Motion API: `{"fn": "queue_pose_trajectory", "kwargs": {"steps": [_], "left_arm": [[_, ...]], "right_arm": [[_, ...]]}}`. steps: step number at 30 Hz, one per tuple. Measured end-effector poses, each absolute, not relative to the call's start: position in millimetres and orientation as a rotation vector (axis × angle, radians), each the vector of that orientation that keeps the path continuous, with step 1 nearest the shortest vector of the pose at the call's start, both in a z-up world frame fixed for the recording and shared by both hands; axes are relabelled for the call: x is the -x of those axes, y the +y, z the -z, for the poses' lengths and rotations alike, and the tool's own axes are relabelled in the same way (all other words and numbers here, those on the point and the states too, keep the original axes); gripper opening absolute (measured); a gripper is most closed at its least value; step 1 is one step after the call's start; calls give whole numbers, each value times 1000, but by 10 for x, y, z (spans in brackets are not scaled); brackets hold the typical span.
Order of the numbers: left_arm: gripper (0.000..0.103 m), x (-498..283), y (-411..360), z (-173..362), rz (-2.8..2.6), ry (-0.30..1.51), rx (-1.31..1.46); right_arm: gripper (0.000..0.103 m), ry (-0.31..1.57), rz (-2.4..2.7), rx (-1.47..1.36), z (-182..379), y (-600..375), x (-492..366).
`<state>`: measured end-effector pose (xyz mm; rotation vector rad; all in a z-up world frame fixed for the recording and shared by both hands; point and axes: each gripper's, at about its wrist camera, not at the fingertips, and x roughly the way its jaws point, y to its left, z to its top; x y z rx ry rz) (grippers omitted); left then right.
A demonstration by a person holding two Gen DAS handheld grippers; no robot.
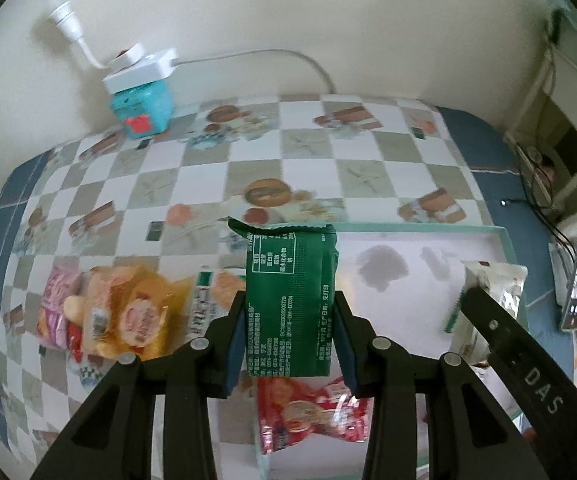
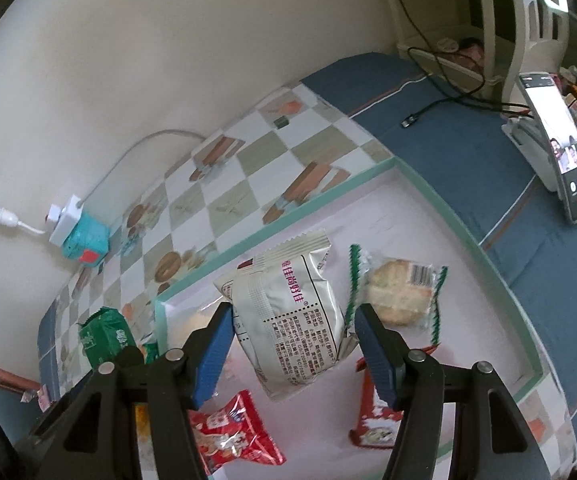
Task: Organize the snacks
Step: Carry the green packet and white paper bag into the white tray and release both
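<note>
While left claw (image 1: 290, 332) grips green packet (image 1: 292, 300), right claw (image 2: 292, 344) clamps silver packet (image 2: 292, 312), only right view shows biscuit (image 2: 398, 298).

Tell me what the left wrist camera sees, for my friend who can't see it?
The left hand-held gripper holds a green snack packet upright above a white tray with a mint-green rim. A red snack bag lies in the tray below it. More snacks, including an orange packet, sit piled on the checkered tablecloth to the left.
</note>
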<state>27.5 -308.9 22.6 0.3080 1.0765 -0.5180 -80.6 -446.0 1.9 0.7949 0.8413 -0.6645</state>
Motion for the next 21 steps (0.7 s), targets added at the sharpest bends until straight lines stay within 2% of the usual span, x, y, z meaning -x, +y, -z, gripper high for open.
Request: {"fn": "queue_pose_trajectory", "kwargs": {"steps": [21], "left_arm": [[42,-37,-3442,-13,601,1067,-405]], "right_arm": [[65,854,698,-808,70,-4577,801]]}}
